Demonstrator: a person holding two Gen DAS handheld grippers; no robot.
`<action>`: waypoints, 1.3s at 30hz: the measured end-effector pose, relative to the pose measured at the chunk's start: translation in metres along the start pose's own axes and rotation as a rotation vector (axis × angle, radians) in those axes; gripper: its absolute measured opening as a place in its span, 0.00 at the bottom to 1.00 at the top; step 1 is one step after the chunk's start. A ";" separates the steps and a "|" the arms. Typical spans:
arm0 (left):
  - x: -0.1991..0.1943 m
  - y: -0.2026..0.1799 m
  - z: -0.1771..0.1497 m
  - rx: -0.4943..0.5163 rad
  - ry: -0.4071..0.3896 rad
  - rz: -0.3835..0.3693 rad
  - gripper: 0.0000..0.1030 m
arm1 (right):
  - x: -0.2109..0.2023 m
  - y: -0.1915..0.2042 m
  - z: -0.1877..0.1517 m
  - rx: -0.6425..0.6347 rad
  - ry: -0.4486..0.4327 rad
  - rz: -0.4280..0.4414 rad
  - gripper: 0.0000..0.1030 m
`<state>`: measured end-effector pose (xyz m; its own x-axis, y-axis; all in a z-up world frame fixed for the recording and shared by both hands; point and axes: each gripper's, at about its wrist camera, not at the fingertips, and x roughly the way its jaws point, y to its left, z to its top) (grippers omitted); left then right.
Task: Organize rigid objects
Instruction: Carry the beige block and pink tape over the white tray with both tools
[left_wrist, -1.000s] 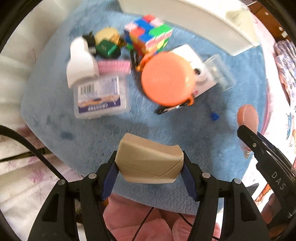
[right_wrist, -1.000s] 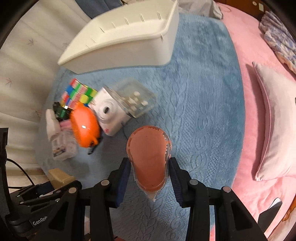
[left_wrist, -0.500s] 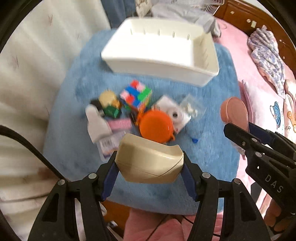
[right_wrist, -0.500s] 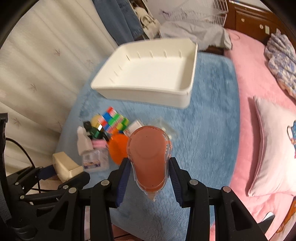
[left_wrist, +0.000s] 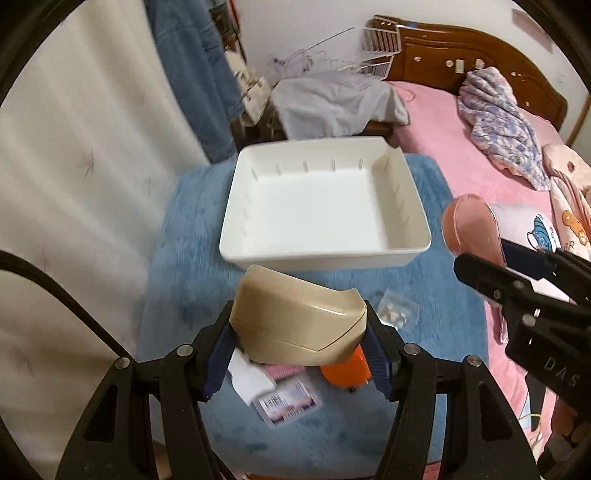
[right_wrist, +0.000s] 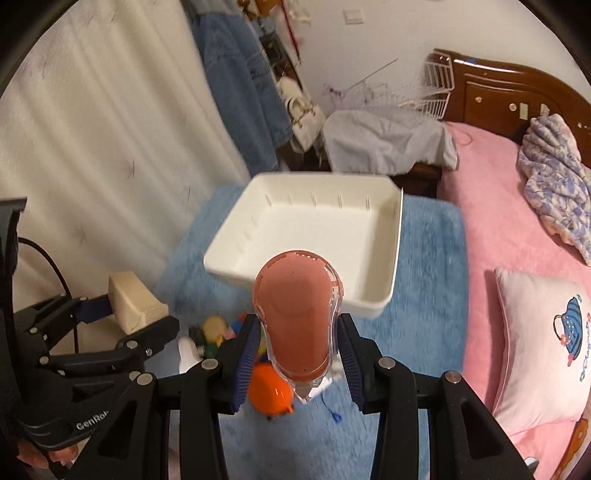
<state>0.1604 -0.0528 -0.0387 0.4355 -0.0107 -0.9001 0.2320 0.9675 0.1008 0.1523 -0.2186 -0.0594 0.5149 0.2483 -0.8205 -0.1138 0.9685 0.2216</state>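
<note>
Left gripper (left_wrist: 299, 354) jaws clamp beige case (left_wrist: 297, 325) — right gripper (right_wrist: 295, 354) jaws clamp pink, possibly tape, dispenser (right_wrist: 297, 321); white bin (left_wrist: 325, 201) beyond.

1. Left black plastic two-finger gripper (left_wrist: 298, 354): angular arms w/ triangular cutouts, ribbed blue pads, silver screws, white "GenRo…" lettering, black cable alongside.
2. Right black plastic two-finger gripper (right_wrist: 298, 354): same build, blue pads, silver screws, "DAS" marking.
</note>
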 end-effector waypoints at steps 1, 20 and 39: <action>0.001 0.003 0.006 0.012 -0.008 -0.005 0.64 | 0.000 0.001 0.005 0.011 -0.016 -0.006 0.42; 0.048 0.026 0.079 0.127 -0.096 -0.082 0.64 | 0.038 -0.005 0.055 0.222 -0.147 -0.071 0.42; 0.169 0.026 0.117 0.094 -0.048 -0.126 0.64 | 0.138 -0.040 0.063 0.300 -0.123 -0.096 0.42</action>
<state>0.3416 -0.0588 -0.1385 0.4381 -0.1445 -0.8872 0.3670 0.9297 0.0298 0.2819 -0.2246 -0.1484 0.6117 0.1338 -0.7797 0.1861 0.9336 0.3062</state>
